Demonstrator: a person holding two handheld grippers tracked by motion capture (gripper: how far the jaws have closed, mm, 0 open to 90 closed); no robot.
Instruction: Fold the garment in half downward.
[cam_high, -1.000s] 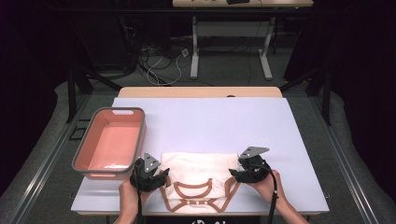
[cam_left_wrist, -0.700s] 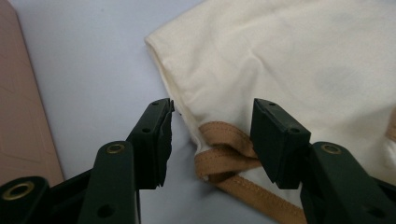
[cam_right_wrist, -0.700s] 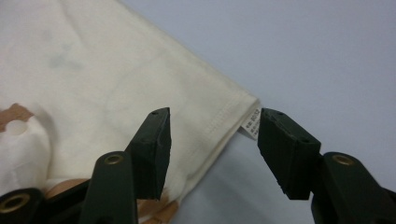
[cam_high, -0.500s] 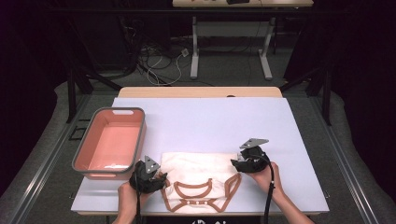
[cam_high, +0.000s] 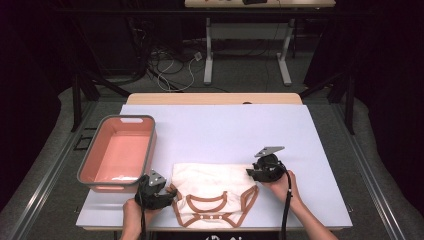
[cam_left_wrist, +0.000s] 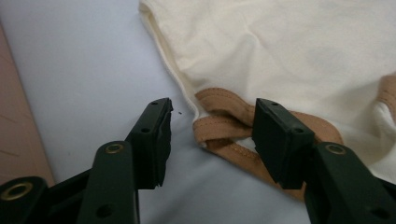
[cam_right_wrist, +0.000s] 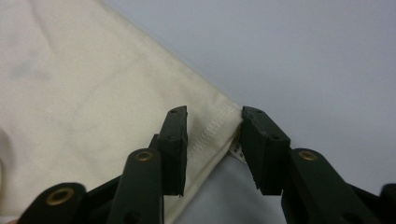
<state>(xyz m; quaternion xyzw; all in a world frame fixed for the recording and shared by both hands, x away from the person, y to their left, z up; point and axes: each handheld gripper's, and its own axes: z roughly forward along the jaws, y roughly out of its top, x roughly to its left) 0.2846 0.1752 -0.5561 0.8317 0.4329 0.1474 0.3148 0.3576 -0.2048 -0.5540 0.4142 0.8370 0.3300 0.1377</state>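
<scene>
On the table (cam_high: 210, 125), near its front edge, the bodysuit (cam_high: 212, 185) lies flat, the tub (cam_high: 117, 150) just left. Both grippers have slid outward since a second ago, each now straddling a garment corner. Left gripper (cam_left_wrist: 210, 135) gapes around brown trim; right gripper (cam_right_wrist: 214, 140) half-open over a hem, gripping nothing. Ample bare table lies beyond.

Baby bodysuit (cam_high: 212, 185): cream cloth, plain, no print; tan-brown binding (cam_left_wrist: 224, 126) along neck and leg edges, stitched in matching thread. Small white label at one corner, dark print, unreadable. Bin (cam_high: 90, 172): grey rim, salmon-pink inside. Tabletop (cam_high: 225, 130): pale lavender-white sheet, light wood edge at the far side. Left hand-held gripper (cam_left_wrist: 210, 135) and right hand-held gripper (cam_right_wrist: 212, 149): black jaws, brass-coloured rivets.
</scene>
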